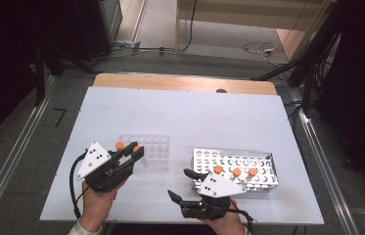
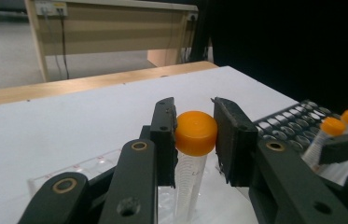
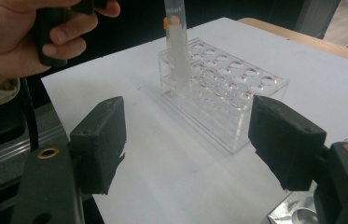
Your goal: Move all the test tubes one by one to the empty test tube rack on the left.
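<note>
A clear tube with an orange cap [image 2: 195,133] stands between the jaws of my left gripper [image 2: 195,140], which are shut against the cap on both sides. Its lower end reaches into the clear plastic rack [image 1: 153,152] at the rack's left end. From above, the left gripper [image 1: 132,150] holds that cap [image 1: 135,148], and a second orange cap [image 1: 120,145] sits just beyond it. My right gripper [image 1: 179,182] is open with nothing in it, in front of the metal rack [image 1: 263,183]. In the right gripper view, its wide-apart jaws [image 3: 185,144] frame the clear rack [image 3: 227,93] and the upright tube [image 3: 177,51].
Three orange-capped tubes [image 1: 237,172] stand along the front row of the metal rack. The white tabletop [image 1: 180,117] has open room behind both racks, up to a wooden strip [image 1: 185,82] at the far edge. A hand [image 3: 27,37] grips the left gripper's handle.
</note>
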